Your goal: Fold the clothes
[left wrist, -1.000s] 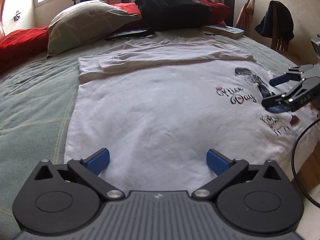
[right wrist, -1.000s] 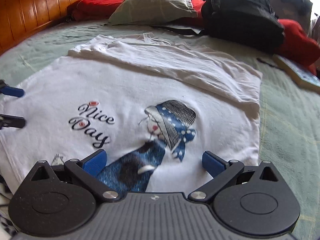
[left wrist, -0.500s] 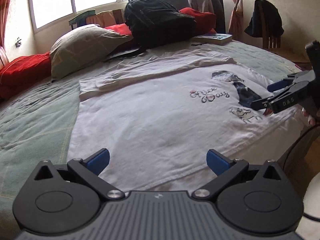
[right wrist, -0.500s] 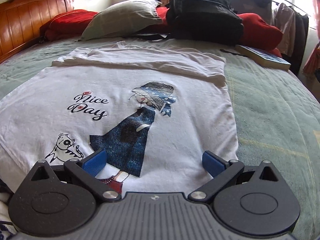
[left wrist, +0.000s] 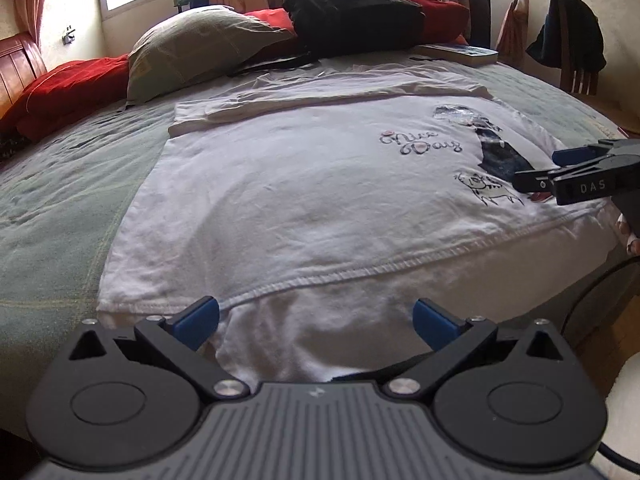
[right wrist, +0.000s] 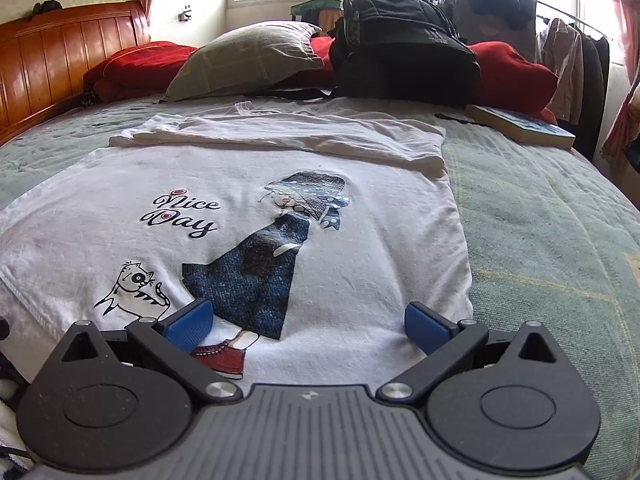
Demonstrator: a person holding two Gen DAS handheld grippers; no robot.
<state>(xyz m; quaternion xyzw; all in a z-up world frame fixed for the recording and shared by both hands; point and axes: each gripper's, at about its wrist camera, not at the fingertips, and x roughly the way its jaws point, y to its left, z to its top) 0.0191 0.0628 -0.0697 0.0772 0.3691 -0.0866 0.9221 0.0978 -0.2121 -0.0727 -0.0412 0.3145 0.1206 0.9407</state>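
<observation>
A white T-shirt (left wrist: 304, 184) with a "Nice Day" print lies flat on the green bed, its far part folded over toward me. Its stitched hem (left wrist: 360, 272) hangs over the near bed edge. My left gripper (left wrist: 316, 318) is open, low at that hem near the shirt's left corner, holding nothing. In the right wrist view the same T-shirt (right wrist: 360, 216) shows its girl and cat print. My right gripper (right wrist: 308, 326) is open over the bottom of the print, empty. The right gripper (left wrist: 560, 172) also shows from the side at the right edge of the left wrist view.
At the back of the bed sit a beige pillow (right wrist: 248, 60), red cushions (right wrist: 136, 64), a black backpack (right wrist: 400, 48) and a book (right wrist: 524, 128). A wooden headboard (right wrist: 48, 56) stands left. Green bedspread (right wrist: 552, 240) lies bare right of the shirt. A chair with dark clothes (left wrist: 572, 36) stands beyond.
Both grippers have pulled back toward the near bed edge and dropped lower, from over the shirt's middle to its hem. Both stayed open. The shirt has not moved.
</observation>
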